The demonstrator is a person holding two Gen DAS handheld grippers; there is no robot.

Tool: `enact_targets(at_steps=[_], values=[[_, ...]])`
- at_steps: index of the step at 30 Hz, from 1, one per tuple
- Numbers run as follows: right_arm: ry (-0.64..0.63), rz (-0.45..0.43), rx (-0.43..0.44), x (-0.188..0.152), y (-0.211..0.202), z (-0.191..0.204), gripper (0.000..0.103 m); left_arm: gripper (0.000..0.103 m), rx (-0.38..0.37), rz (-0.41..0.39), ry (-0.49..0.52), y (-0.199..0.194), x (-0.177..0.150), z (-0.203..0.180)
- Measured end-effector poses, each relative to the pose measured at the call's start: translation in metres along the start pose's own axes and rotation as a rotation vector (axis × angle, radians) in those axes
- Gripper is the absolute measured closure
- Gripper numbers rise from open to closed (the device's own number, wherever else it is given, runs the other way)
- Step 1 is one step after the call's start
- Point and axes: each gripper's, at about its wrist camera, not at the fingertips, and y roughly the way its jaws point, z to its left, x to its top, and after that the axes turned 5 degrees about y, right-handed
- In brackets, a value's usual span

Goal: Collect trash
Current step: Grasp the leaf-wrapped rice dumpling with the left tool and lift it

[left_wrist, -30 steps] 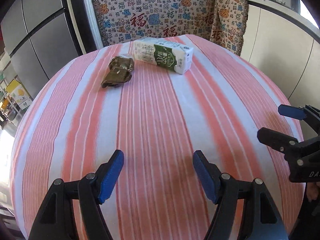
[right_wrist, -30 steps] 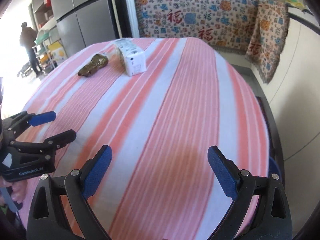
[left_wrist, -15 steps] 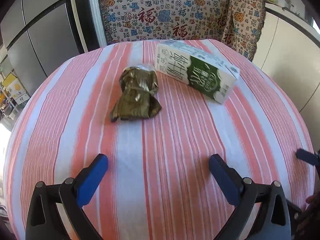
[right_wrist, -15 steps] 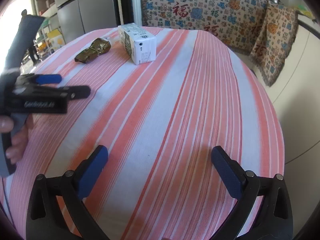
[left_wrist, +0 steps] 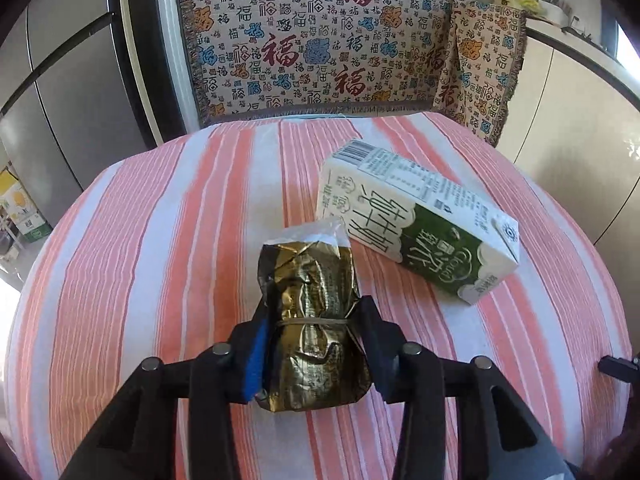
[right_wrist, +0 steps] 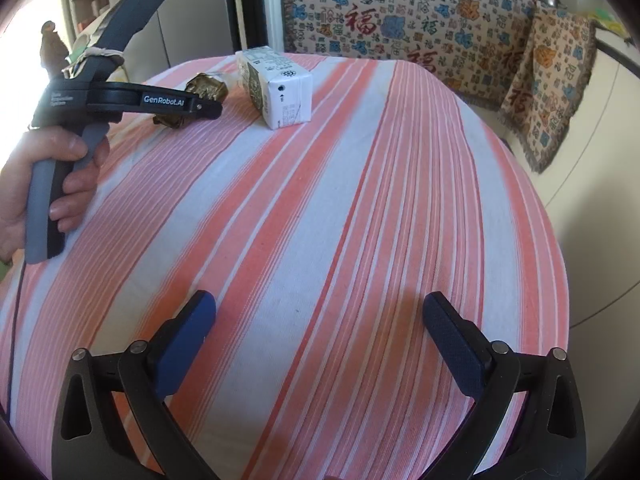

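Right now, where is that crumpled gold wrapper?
In the left wrist view the gold wrapper lies on the striped tablecloth between the closing jaws of the left gripper, just left of the milk carton.

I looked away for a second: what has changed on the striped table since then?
The left gripper advanced across the table to the crumpled gold-green foil wrapper; its jaws are closing on the wrapper, pads at its sides. The green-and-white milk carton stayed put, and the right gripper stayed open, empty.
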Motion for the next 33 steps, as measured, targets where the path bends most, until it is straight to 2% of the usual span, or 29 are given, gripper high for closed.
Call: enact_targets(at_steps=[4, 10, 13, 16, 17, 19, 21, 23, 27, 30, 33], values=[[-0.001, 0.0, 0.0, 0.0, 0.0, -0.001, 0.001, 0.062, -0.013, 0.002, 0.022, -0.029, -0.028, -0.002], [-0.001, 0.0, -0.002, -0.001, 0.0, -0.001, 0.001, 0.061, -0.051, 0.026, -0.077, -0.068, -0.075, 0.031], [-0.002, 0.0, -0.003, -0.002, -0.002, -0.002, 0.001, 0.053, -0.026, 0.021, -0.094, -0.073, -0.086, 0.039], [-0.001, -0.001, -0.001, -0.002, -0.001, -0.002, 0.001, 0.05, -0.003, 0.009, -0.077, -0.072, -0.089, 0.036], [0.0, 0.0, 0.002, -0.002, -0.002, -0.002, 0.001, 0.048, 0.014, 0.011, -0.061, -0.071, -0.088, 0.033], [-0.008, 0.001, 0.003, -0.002, -0.003, -0.001, 0.0, 0.034, 0.036, 0.019, -0.034, -0.068, -0.085, 0.026], [-0.029, 0.023, 0.005, 0.002, -0.002, 0.001, 0.001, 0.017, 0.065, 0.033, -0.058, -0.064, -0.086, 0.03], [-0.049, 0.044, 0.018, 0.017, 0.001, 0.004, 0.002, 0.017, 0.038, 0.031, -0.097, -0.064, -0.087, 0.04], [-0.119, -0.016, 0.036, 0.071, 0.006, 0.012, 0.002, 0.016, 0.056, 0.038, -0.08, -0.062, -0.087, 0.037], [-0.18, -0.011, 0.019, 0.116, 0.025, 0.031, 0.002, 0.016, 0.049, 0.036, -0.085, -0.062, -0.088, 0.039], [-0.206, 0.019, 0.039, 0.146, 0.052, 0.049, 0.003, 0.016, 0.048, 0.035, -0.087, -0.062, -0.088, 0.04]])
